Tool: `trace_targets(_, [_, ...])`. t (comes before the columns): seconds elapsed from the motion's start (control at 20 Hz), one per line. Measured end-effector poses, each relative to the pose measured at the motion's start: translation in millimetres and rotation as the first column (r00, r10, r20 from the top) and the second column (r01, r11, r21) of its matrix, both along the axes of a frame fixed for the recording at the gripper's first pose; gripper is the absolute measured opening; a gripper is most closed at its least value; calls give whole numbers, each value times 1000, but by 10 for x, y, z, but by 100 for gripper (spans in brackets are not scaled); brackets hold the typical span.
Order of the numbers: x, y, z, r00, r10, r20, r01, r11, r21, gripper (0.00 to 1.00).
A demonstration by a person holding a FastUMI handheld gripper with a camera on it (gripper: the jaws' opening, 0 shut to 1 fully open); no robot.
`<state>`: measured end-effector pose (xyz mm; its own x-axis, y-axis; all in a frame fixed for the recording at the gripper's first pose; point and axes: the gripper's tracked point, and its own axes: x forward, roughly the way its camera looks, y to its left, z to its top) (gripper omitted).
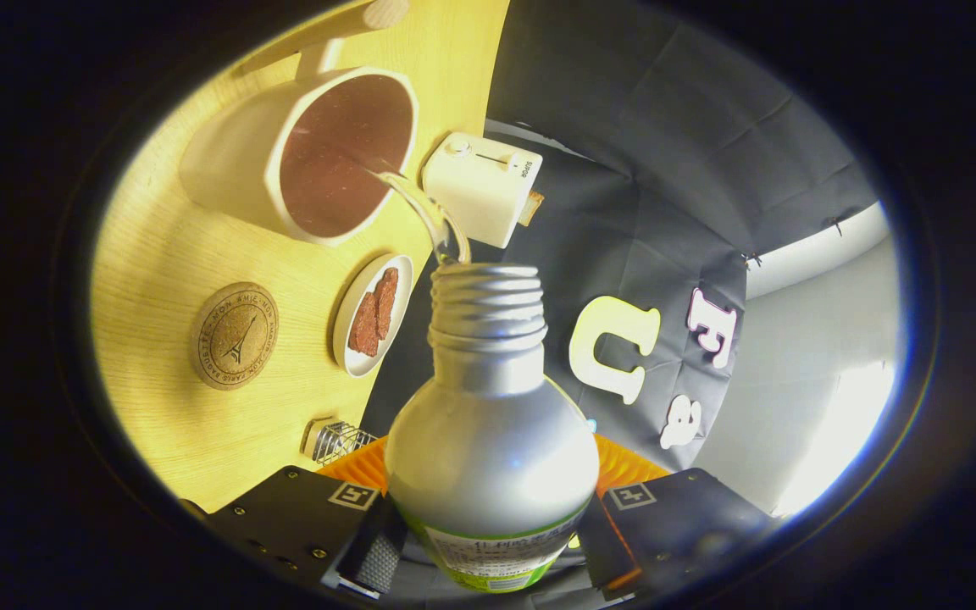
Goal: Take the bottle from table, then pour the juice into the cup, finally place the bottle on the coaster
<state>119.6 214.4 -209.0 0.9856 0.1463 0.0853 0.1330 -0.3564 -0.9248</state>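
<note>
your gripper [488, 542] has both fingers clamped on the lower body of the bottle [492, 440], one on each side at the label. it is smooth, rounded metal, likely slick and stiff, and getting lighter as it empties, so keep your hold low on the wide part and firm. the bottle is tipped, uncapped, its threaded neck pointing beyond the fingers, and a thin stream [420, 203] arcs from the mouth into the cup [318, 152] on the table [158, 254]. the coaster [235, 335] lies near the cup, just beside a small plate [372, 314].
</note>
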Motion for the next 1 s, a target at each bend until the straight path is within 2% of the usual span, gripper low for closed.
trace_targets(1.0, [-18, 48, 94, 1000, -17, 12, 18, 995, -102, 82])
